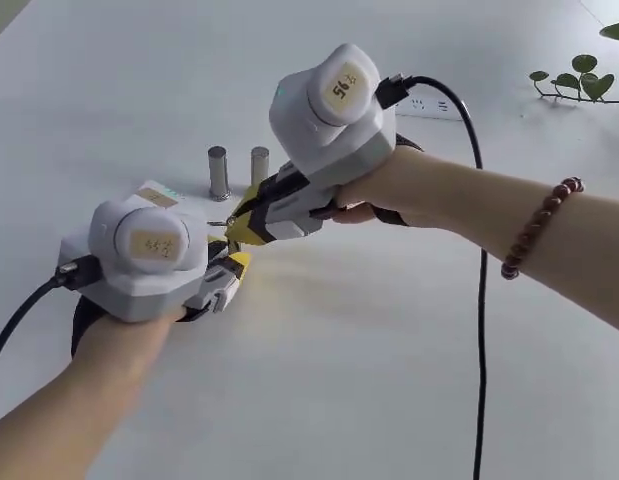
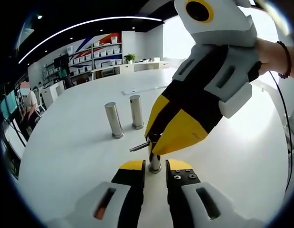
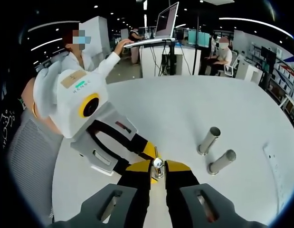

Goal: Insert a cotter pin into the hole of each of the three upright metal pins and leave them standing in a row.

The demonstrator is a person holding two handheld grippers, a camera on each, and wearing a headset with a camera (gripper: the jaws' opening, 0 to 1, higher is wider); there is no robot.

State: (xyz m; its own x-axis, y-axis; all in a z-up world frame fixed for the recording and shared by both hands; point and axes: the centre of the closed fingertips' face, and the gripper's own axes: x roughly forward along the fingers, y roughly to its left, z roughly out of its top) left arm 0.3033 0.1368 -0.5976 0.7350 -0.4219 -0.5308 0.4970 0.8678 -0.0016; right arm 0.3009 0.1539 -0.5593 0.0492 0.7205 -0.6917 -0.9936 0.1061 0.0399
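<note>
Near the middle of the white desk (image 1: 389, 380), the left gripper (image 2: 155, 167) is clamping its fingers (image 2: 132, 166) on the foot of one upright metal pin (image 2: 155, 164). It seems to be doing so to keep the pin from tipping or turning while its hole is being worked on. The right gripper (image 3: 158, 166) is coming in from above and to the side, with its fingers (image 2: 177, 133) drawn close together at the pin's top. A thin cotter pin (image 2: 139, 147) is sticking out sideways from under them. I judge that the right gripper is pinching the cotter pin's other end and pushing it across through the hole.

Two more metal pins (image 2: 113, 120) (image 2: 136, 111) are standing just beyond, side by side and apart from both grippers, apparently waiting their turn. I cannot make out a cotter pin in either of them.

The right fingers are covering the hole itself and the cotter pin's looped end. That is hiding how far the cotter pin has gone through, and whether it is really in the hole. In the head view the two grippers are crowding over the held pin, leaving just a sliver of it visible.
</note>
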